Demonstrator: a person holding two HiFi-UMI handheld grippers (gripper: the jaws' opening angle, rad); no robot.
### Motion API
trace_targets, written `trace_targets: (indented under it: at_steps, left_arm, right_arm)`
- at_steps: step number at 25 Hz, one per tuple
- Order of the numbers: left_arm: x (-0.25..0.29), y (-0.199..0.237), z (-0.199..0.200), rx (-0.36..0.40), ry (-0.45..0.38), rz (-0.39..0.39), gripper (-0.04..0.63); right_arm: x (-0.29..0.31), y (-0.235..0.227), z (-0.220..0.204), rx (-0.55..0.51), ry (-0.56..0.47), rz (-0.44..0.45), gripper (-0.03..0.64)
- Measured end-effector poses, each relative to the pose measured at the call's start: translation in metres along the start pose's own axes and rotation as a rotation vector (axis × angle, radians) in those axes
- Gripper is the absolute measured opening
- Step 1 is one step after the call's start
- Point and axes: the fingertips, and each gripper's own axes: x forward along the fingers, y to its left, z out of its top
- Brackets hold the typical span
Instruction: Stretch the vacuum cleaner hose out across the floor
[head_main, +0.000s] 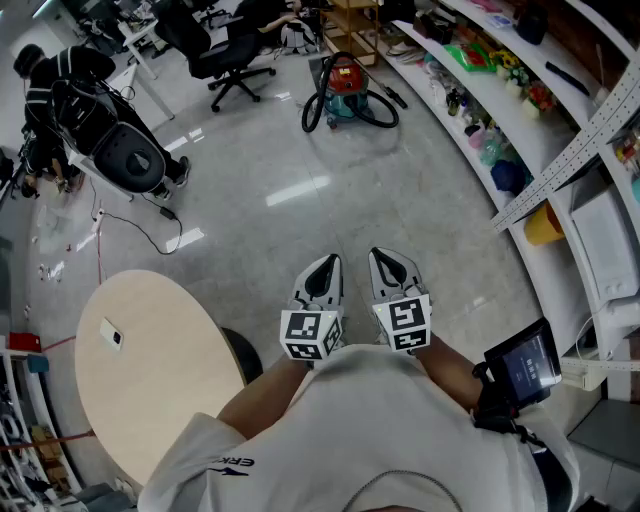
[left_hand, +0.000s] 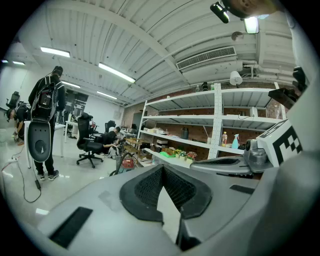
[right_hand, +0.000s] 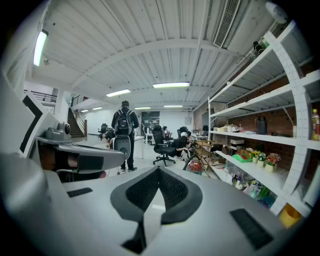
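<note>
The red and teal vacuum cleaner (head_main: 345, 85) stands on the floor far ahead, beside the shelving, with its black hose (head_main: 314, 108) looped round it. It shows small in the left gripper view (left_hand: 127, 162) and the right gripper view (right_hand: 196, 166). My left gripper (head_main: 325, 264) and right gripper (head_main: 385, 260) are held side by side close to my body, pointing toward the vacuum and well short of it. Both are shut with nothing between the jaws; the pads meet at the tips in the left gripper's (left_hand: 162, 168) and the right gripper's (right_hand: 158, 170) own views.
A round beige table (head_main: 150, 370) stands at my left. A black office chair (head_main: 235, 60) and a standing person with a backpack (head_main: 70, 90) are at the far left. Curved white shelving (head_main: 520, 130) runs along the right. A thin cable (head_main: 140, 225) lies on the floor.
</note>
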Motion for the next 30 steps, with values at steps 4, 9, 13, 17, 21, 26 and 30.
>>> trace_targets:
  at_steps: [4, 9, 13, 17, 21, 26, 30]
  left_arm:
    - [0.002, 0.001, -0.003, 0.000, 0.005, 0.001, 0.002]
    - [0.002, 0.001, -0.003, -0.002, 0.004, 0.006, 0.002]
    - [0.004, -0.002, -0.005, 0.000, 0.007, 0.012, 0.002]
    - [0.006, -0.004, -0.008, 0.002, 0.009, 0.015, 0.002]
    - [0.003, -0.003, -0.009, 0.001, 0.016, 0.016, 0.002]
    - [0.040, -0.029, -0.006, 0.006, 0.031, 0.032, 0.002]
    - [0.056, -0.042, -0.006, 0.014, 0.033, 0.037, 0.002]
  right_arm:
    - [0.000, -0.002, -0.004, 0.006, 0.007, -0.006, 0.002]
    - [0.000, -0.004, -0.002, 0.021, -0.005, -0.012, 0.002]
    - [-0.001, -0.008, -0.005, 0.025, -0.005, -0.010, 0.002]
    - [0.000, -0.009, -0.009, 0.026, -0.002, -0.005, 0.002]
    - [-0.001, -0.005, -0.009, 0.029, 0.002, 0.000, 0.002]
    - [0.000, -0.049, -0.010, 0.043, 0.001, 0.022, 0.002]
    - [0.000, -0.066, -0.011, 0.054, -0.010, 0.033, 0.002]
